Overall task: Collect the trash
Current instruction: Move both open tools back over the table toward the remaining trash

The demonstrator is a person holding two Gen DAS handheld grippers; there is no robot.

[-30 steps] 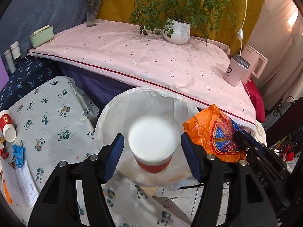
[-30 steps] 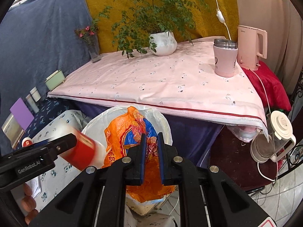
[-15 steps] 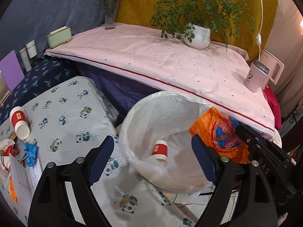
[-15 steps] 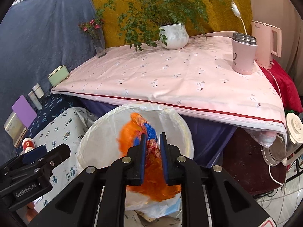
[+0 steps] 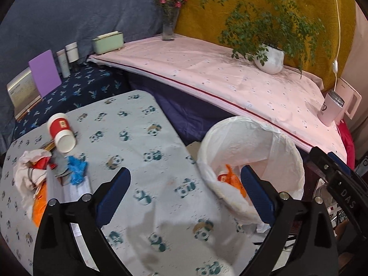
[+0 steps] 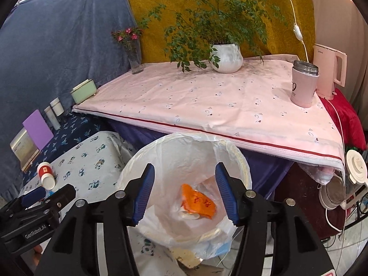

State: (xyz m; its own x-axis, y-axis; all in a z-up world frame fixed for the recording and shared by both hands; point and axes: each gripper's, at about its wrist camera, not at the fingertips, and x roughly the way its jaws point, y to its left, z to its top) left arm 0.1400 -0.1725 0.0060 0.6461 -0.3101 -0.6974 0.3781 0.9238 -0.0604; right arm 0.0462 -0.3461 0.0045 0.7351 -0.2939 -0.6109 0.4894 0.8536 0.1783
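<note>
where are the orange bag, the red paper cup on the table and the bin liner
orange bag (image 6: 199, 201): right wrist view, on its printed orange face.
red paper cup (image 5: 60, 131): left wrist view, on its red band.
bin liner (image 6: 184, 151): right wrist view, on its inner back wall.

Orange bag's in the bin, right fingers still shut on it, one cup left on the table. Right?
Not quite: the right gripper has just been opening and holds nothing. The right wrist view shows the orange bag lying loose in the bin. One cup is left on the table.
</note>
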